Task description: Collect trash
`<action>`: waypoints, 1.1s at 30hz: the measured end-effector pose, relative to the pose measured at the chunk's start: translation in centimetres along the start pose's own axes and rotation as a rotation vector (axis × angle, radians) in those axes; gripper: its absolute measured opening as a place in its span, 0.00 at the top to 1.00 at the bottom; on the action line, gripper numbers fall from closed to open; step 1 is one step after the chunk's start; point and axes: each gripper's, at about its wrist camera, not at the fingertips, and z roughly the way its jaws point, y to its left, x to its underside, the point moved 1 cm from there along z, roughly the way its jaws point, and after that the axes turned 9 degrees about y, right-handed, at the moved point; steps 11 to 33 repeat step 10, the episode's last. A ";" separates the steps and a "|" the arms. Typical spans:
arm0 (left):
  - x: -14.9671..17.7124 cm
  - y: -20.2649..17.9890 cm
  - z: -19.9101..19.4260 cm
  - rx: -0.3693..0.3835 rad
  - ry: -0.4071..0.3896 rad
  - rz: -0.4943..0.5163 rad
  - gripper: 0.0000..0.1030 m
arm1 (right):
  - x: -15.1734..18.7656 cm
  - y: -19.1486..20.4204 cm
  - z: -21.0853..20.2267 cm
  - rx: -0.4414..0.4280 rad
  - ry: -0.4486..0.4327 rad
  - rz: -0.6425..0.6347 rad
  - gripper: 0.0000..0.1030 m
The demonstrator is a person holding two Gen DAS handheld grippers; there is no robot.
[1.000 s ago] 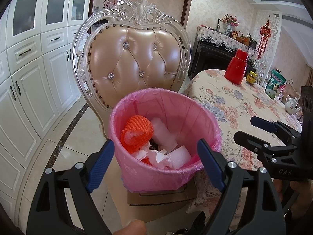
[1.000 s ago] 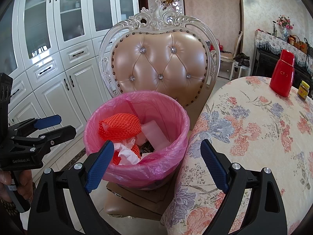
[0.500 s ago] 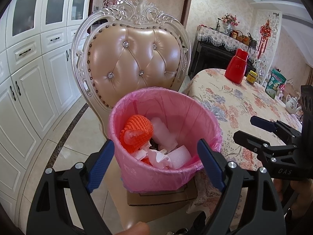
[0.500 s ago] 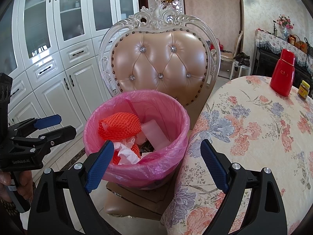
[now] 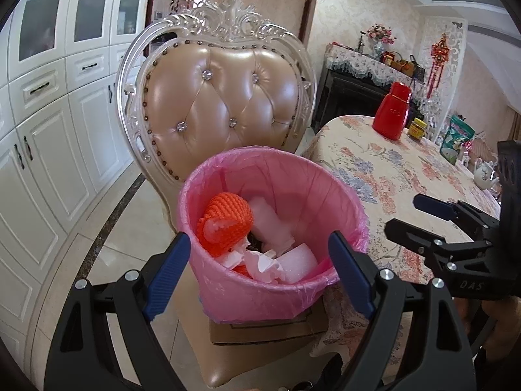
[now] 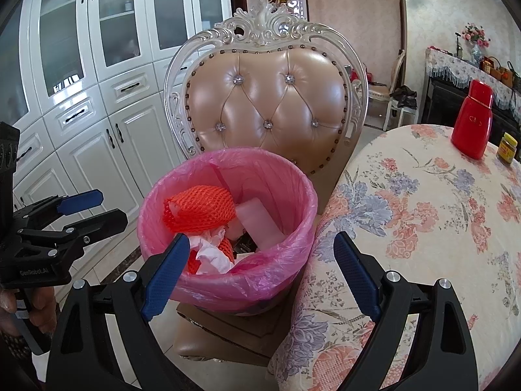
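Bin (image 5: 260, 290) on box (image 5: 267, 330), chair (image 5: 224, 104)

White cabinets (image 6: 97, 114) on left w/ glass doors; tufted chair (image 6: 270, 97); floral-cloth table (image 6: 423, 221); marble floor (image 5: 81, 260).

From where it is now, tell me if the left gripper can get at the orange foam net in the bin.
Probably yes. The left gripper is open and empty right at the bin's near rim, and the orange foam net lies on top of the trash, uncovered.

A home dining room: an ornate tufted chair (image 6: 270, 97), white glass-front cabinets (image 6: 97, 65) and a floral-clothed counter (image 6: 439, 211).
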 end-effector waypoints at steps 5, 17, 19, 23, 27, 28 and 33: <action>0.0 -0.3 0.2 -0.014 0.015 0.007 0.18 | 0.0 -0.1 0.0 0.001 0.000 0.000 0.18; 0.0 -0.4 0.1 -0.022 0.018 0.013 0.13 | -0.1 0.0 0.0 0.001 0.002 -0.001 0.18; 0.0 -0.4 0.1 -0.022 0.018 0.013 0.13 | -0.1 0.0 0.0 0.001 0.002 -0.001 0.18; 0.0 -0.4 0.1 -0.022 0.018 0.013 0.13 | -0.1 0.0 0.0 0.001 0.002 -0.001 0.18; 0.0 -0.4 0.1 -0.022 0.018 0.013 0.13 | -0.1 0.0 0.0 0.001 0.002 -0.001 0.18; 0.0 -0.4 0.1 -0.022 0.018 0.013 0.13 | -0.1 0.0 0.0 0.001 0.002 -0.001 0.18; 0.0 -0.4 0.1 -0.022 0.018 0.013 0.13 | -0.1 0.0 0.0 0.001 0.002 -0.001 0.18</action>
